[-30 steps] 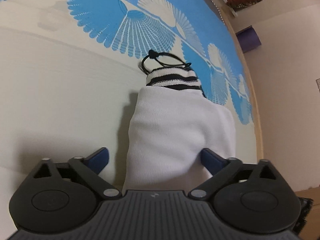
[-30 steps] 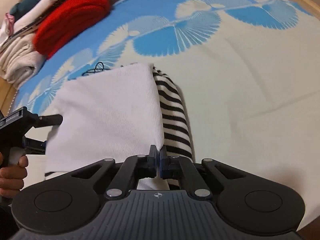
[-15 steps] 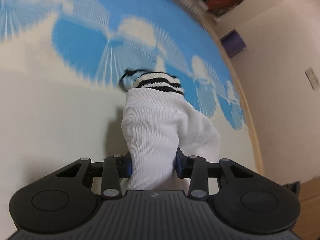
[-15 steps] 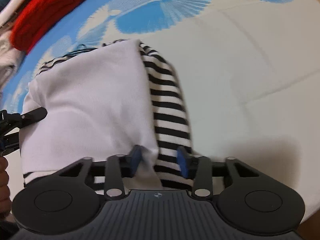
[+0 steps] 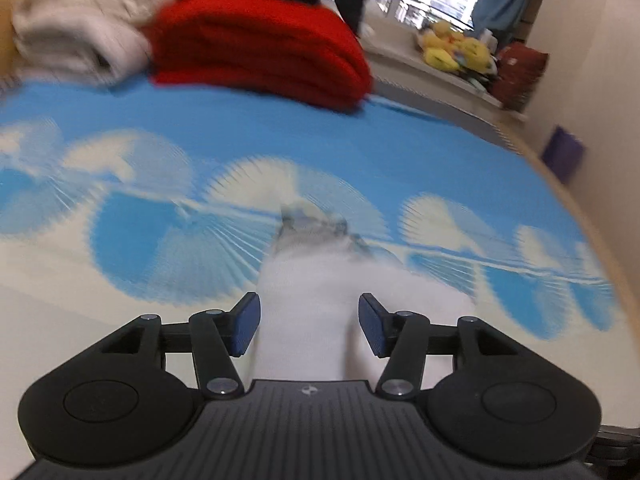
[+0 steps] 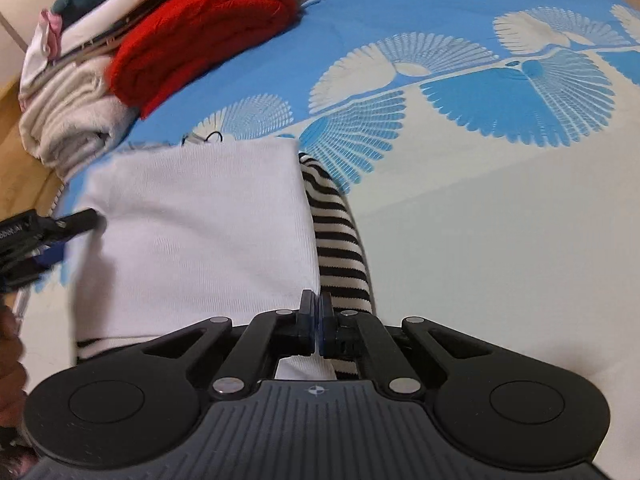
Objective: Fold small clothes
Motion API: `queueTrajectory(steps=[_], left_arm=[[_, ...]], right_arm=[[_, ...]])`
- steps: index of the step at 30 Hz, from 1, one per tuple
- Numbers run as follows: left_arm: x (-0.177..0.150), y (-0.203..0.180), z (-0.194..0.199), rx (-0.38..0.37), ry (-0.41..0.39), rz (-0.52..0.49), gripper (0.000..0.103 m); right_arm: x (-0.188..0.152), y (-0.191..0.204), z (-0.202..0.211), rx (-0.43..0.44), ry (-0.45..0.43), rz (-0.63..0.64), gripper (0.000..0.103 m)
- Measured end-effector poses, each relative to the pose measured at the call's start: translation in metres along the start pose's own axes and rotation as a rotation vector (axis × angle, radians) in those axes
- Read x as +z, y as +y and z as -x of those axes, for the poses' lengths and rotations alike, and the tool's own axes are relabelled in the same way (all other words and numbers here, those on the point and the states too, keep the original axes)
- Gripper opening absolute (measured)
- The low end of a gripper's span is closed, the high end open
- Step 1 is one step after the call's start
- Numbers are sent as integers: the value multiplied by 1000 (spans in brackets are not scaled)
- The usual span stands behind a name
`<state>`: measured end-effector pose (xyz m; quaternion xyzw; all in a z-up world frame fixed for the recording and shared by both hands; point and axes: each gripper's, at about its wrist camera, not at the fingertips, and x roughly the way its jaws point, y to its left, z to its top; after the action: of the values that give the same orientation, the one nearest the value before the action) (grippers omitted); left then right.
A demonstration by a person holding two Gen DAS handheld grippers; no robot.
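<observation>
Lengthwise, the small ribbed white garment [image 6: 200, 232] with its black-and-white striped sleeve [image 6: 340, 240] lies on the blue-and-cream fan-patterned bedspread [image 6: 500, 208], running away from the right gripper [image 6: 319, 320]. Its fingers are pressed together on the near edge. The left gripper [image 5: 308, 322] stands spread, white cloth between its blue pads [image 5: 245, 322].

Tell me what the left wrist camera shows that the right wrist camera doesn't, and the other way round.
Only the left wrist view: yellow plush toys on a ledge, and the left gripper with jaws apart either side of the white garment. Only the right wrist view: the garment's black-and-white striped part, sharply, and the right gripper shut at the white edge. Both: the blue fan-print cover, the red folded knit and the white folded pile.
</observation>
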<state>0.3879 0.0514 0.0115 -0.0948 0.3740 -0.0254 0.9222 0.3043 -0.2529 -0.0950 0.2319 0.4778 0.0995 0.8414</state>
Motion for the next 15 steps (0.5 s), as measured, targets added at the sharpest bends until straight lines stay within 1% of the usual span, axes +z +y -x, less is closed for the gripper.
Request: queueTrajectory(steps=[1,2,4,5,6,7,8,9,10,11,12,14,15], left_arm=[[1,1,6,1,-4,-17,59],[1,2,11,-18,3,-28,59],[-5,-3,19,-88,43,-73,59],[-10,-7,20,-103,67,-105,58],[-17,-10,20,-103,95,-142,54],[-27,-13,15,-102,128,-174,51],[-40,-14,4,-101,188,-197,42],[-57,-15,-15,-76,285,-215,40],[-71,-17,-26,-36,320,-245,41],[-81,-22,-29,-2,305,-293,42],[-83,-29,-24,19,277,-333,42],[-78,-34,-9,29,262,-338,43],[-73,-35,5,17,236,-335,45]], right_arm=[[-1,4,-7,-8,13,15,0],[-3,8,-11,-7,25,31,0],[-5,17,-16,-53,25,79,0],[-6,20,-18,-72,28,80,0],[-7,19,-19,-80,30,63,0],[-6,19,-20,-89,27,50,0],[-8,21,-19,-101,22,51,0],[-11,24,-17,-111,19,58,0],[-12,25,-18,-121,20,65,0],[-15,27,-18,-134,23,75,0],[-16,28,-20,-138,31,82,0],[-18,31,-21,-159,40,101,0],[-19,33,-20,-166,38,112,0]])
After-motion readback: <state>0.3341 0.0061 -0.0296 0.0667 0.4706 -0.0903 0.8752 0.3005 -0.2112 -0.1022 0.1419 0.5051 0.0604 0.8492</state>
